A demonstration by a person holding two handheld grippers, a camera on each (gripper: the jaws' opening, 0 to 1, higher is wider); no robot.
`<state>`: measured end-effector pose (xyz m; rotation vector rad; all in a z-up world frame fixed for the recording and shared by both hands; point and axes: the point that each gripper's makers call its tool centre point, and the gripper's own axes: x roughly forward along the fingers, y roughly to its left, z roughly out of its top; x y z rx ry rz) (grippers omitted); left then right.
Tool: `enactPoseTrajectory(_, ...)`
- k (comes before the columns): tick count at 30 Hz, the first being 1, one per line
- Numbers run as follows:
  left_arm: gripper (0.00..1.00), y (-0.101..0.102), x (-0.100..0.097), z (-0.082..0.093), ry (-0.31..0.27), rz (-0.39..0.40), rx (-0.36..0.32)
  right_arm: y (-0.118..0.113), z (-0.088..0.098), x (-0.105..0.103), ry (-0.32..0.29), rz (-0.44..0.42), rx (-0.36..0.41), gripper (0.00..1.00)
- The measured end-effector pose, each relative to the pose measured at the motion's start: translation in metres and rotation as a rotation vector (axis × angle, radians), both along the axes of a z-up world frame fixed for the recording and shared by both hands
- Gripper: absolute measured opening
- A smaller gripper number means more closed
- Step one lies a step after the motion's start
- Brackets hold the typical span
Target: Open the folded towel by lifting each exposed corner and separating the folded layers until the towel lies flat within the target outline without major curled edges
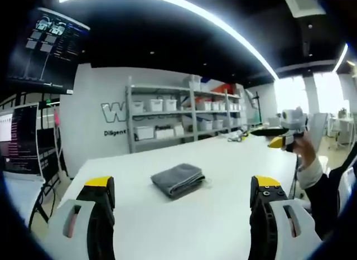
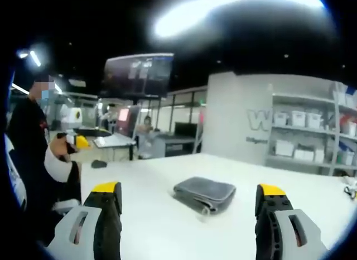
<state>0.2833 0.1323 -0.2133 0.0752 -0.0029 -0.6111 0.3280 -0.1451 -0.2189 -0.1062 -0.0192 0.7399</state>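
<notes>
Bright ceiling strip light (image 1: 184,9) glares; right gripper view blurred, edges warped.

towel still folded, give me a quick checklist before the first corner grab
1. Towel in reach of both grippers: ok, it lies ahead of both on the white table.
2. Left gripper open and empty: ok, jaws stand wide apart.
3. Right gripper open and empty: ok, jaws stand wide apart.
4. Exposed corner picked out: cannot tell, the layers are too small to separate.
5. Target outline visible on the table: cannot tell, no marking shows.
6. Table around the towel free of clutter: ok.
</notes>
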Motion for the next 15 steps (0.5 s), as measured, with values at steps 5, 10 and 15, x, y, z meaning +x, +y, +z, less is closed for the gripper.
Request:
enactPoseTrajectory(5,1.0,0.0,0.004,0.003,-0.008,-0.004,-0.009,-0.003,0.007,0.009,-0.015,-0.012,0.004,1.0)
enactPoseTrajectory(10,1.0,0.004,0.012,0.007,-0.024,0.02,-0.006,-0.008,0.012,0.022,-0.018,-0.024,0.001,1.0)
enactPoseTrajectory(15,1.0,0.007,0.016,0.011,-0.033,0.019,-0.01,-0.013,0.01,0.031,-0.017,-0.036,0.003,1.0)
